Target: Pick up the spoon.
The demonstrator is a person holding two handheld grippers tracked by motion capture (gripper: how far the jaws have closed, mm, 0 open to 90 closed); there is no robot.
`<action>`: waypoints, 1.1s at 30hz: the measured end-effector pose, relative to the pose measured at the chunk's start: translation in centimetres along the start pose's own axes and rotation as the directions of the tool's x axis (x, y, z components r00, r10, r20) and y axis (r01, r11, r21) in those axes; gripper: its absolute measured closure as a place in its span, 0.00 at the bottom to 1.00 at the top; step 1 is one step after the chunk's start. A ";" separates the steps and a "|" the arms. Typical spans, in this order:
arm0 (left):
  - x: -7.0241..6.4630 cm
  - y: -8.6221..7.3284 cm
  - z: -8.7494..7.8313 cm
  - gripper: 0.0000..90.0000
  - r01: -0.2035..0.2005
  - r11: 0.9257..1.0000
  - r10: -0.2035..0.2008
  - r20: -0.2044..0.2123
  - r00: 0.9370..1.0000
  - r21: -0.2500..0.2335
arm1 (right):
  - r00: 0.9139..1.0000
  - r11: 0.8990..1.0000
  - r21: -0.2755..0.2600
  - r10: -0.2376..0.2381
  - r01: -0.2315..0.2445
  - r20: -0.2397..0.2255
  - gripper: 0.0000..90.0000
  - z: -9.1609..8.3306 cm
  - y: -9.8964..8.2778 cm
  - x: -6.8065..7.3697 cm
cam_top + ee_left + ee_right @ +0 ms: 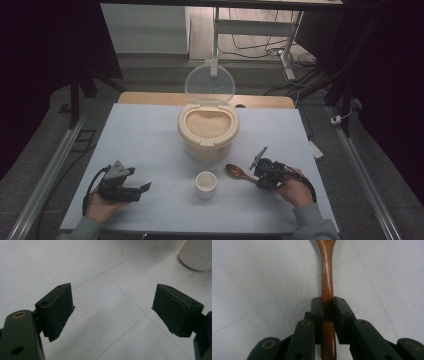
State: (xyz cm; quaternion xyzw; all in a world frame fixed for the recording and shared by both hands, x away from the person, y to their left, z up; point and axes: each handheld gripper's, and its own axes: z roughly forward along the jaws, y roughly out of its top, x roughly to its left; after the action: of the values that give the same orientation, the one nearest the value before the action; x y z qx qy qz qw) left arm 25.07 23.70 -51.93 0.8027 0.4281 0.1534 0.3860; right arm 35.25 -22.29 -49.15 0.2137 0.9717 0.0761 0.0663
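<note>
The right tool (328, 305) is clamped on the handle of the wooden spoon (237, 172), which lies on the tabletop (150, 130) near its front edge, toward the right corner, just beside the small white cup (205, 183). The left tool (112, 311) rests near the front left corner with its jaws wide apart and nothing between them

Reddish-brown wooden spoon (327, 277), white cup (205, 182), cream rice bin (207, 142), black fingers (316, 312)

White cup (205, 184) (table centre) stands between bare sides of the table (150, 145).
</note>
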 end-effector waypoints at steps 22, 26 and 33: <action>0.2 -0.1 0.0 0.18 0.005 1.000 -0.005 -0.003 1.000 0.002 | 1.000 0.989 -0.146 0.008 -0.010 -0.012 0.87 -2.5 -1.4 -0.5; 0.2 -0.1 0.0 0.18 0.005 1.000 -0.005 -0.003 1.000 0.002 | 1.000 0.983 -0.184 0.002 -0.006 -0.021 0.87 -3.3 -1.7 -0.4; 0.2 -0.1 0.0 0.18 0.006 1.000 -0.006 -0.001 1.000 0.001 | 1.000 0.972 -0.235 -0.005 -0.001 -0.027 0.87 -4.7 -2.1 -0.1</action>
State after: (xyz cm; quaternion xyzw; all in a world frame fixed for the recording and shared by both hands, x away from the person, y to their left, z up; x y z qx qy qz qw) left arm 25.16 23.94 -51.98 0.8014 0.4309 0.1524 0.3858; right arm 33.71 -24.79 -44.95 0.2023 0.9569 0.1934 0.0781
